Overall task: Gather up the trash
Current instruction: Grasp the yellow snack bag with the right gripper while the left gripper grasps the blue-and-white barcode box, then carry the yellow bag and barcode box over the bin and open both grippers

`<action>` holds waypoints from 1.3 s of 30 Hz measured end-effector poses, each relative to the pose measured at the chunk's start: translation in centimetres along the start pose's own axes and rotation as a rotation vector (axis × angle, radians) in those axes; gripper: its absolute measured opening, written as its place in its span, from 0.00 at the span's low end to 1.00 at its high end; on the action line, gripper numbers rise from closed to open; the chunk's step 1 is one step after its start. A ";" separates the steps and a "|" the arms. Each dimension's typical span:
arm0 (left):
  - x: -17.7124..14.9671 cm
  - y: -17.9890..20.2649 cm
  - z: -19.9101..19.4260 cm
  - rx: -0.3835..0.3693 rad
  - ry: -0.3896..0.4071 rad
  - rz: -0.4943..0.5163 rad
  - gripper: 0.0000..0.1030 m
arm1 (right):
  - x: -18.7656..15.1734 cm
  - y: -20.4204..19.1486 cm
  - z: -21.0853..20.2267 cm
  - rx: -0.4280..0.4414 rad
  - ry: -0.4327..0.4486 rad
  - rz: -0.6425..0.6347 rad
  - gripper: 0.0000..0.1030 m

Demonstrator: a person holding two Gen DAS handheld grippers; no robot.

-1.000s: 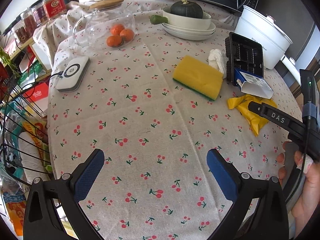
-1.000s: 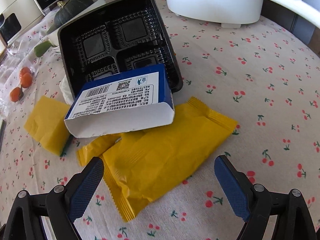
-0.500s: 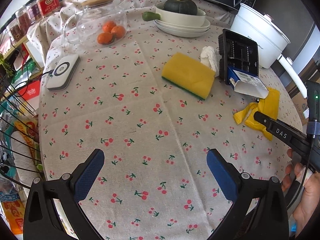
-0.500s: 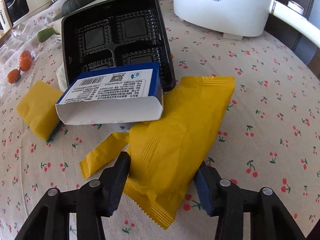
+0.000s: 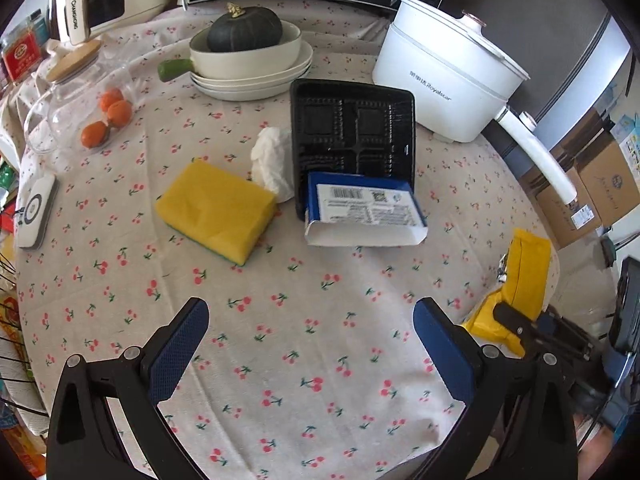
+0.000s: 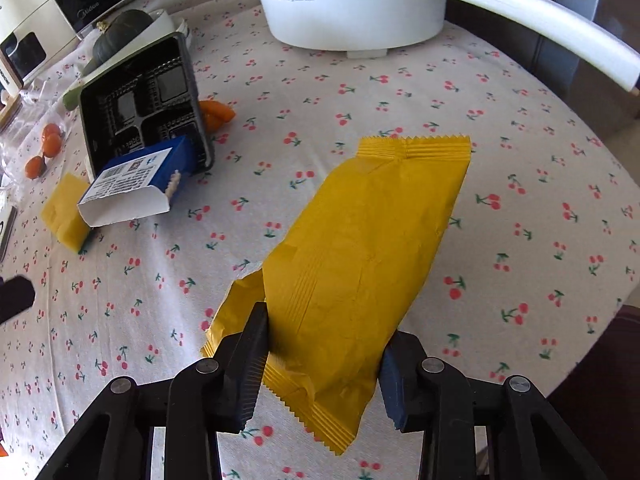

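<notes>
My right gripper (image 6: 322,356) is shut on a yellow snack wrapper (image 6: 360,256) and holds it lifted above the cherry-print tablecloth; the wrapper also shows in the left wrist view (image 5: 520,280) at the right table edge. My left gripper (image 5: 310,344) is open and empty over the near part of the table. A blue and white carton (image 5: 364,210) lies on its side against a black plastic tray (image 5: 352,128). A crumpled white tissue (image 5: 274,160) lies left of the tray. In the right wrist view the carton (image 6: 136,184) and the tray (image 6: 144,104) are far left.
A yellow sponge (image 5: 216,210) lies left of the tissue. A white electric pot (image 5: 440,80) with a long handle stands back right. Stacked plates with a dark squash (image 5: 244,32) stand at the back. A glass jar with oranges (image 5: 108,116) and a white charger (image 5: 36,212) are left.
My right gripper closed on the yellow wrapper and lifted it off the table toward the right edge. My left gripper moved toward the carton and tray and stayed open.
</notes>
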State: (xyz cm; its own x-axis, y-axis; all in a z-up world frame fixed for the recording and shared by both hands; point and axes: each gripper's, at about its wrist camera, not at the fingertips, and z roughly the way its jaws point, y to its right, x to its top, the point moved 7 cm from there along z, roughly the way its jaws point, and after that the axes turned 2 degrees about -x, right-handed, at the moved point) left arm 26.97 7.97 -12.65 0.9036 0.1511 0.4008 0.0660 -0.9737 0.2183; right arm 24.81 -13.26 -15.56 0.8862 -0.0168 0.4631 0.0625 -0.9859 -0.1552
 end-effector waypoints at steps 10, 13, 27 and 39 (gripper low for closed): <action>4.7 5.1 5.1 0.117 -0.080 0.057 1.00 | 0.5 3.6 -0.8 0.019 0.000 0.029 0.42; 5.3 5.2 6.4 0.159 -0.091 0.063 1.00 | 0.5 4.6 -0.7 0.013 -0.004 0.029 0.42; 4.2 4.2 6.1 0.162 -0.044 0.057 0.94 | -0.2 8.3 -1.6 -0.016 0.002 0.080 0.42; -3.7 4.6 -0.9 -0.032 0.049 0.051 0.94 | -1.9 6.3 -6.0 0.019 0.066 0.091 0.42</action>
State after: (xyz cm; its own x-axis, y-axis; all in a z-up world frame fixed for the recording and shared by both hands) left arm 23.54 3.06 -12.35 0.8835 0.1106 0.4552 0.0061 -0.9744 0.2249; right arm 20.75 -20.49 -12.15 0.8566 -0.1180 0.5024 -0.0082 -0.9765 -0.2154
